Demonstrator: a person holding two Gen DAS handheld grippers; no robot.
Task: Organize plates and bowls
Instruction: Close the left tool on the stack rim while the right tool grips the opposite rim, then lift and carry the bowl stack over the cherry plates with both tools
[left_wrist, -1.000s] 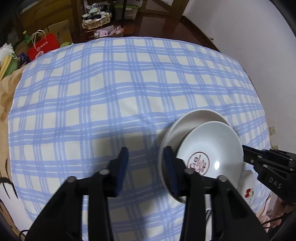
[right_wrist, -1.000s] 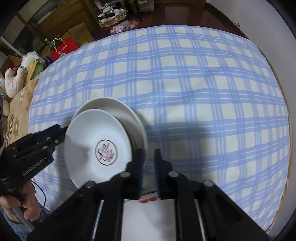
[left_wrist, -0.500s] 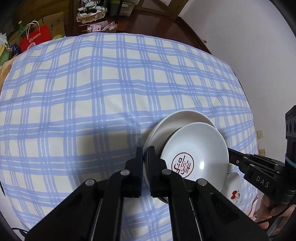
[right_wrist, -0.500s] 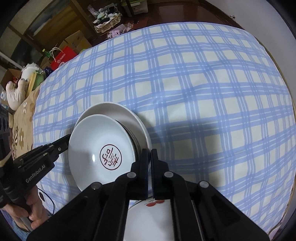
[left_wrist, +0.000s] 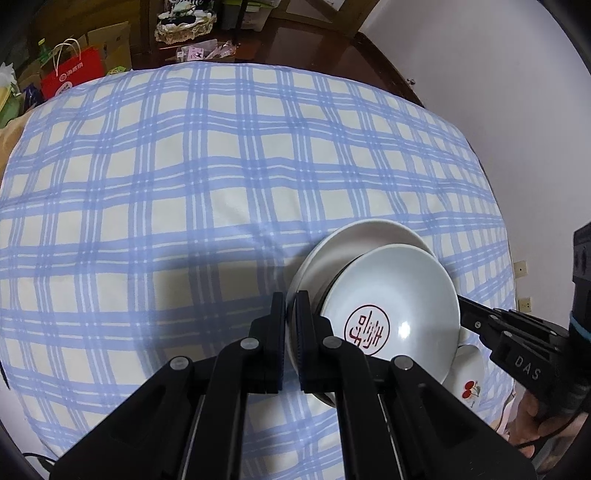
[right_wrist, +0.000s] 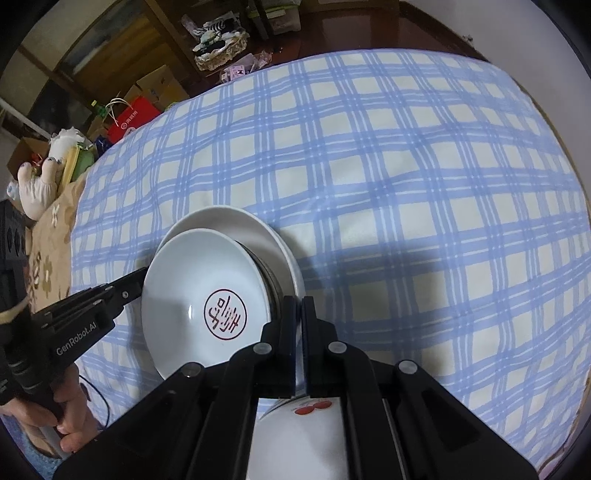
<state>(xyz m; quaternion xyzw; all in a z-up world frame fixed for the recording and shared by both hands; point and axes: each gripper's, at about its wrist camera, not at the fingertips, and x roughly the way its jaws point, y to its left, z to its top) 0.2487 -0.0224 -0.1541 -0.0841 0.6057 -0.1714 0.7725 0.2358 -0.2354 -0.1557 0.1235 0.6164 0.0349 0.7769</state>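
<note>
A white bowl with a red seal mark (left_wrist: 391, 306) (right_wrist: 207, 295) sits on a larger white plate (left_wrist: 347, 247) (right_wrist: 258, 232) on the blue checked tablecloth. My left gripper (left_wrist: 290, 306) is shut on the plate's left rim. My right gripper (right_wrist: 298, 310) is shut on the plate's right rim. Each gripper shows in the other's view, the right one (left_wrist: 465, 306) and the left one (right_wrist: 142, 275), at opposite edges of the stack. A white dish with red cherries (left_wrist: 469, 376) (right_wrist: 310, 413) lies beside the stack at the table's near edge.
The checked tablecloth (left_wrist: 184, 184) covers the round table out to a dark wooden rim (left_wrist: 369, 55). Beyond it are a red bag (left_wrist: 70, 74), boxes and a basket (left_wrist: 184, 26) on the floor. A white wall (left_wrist: 517, 110) stands at the right.
Both grippers have shut on the plate's opposite rims; one second ago the left was open and the right slightly open. The stack has stayed in place.
</note>
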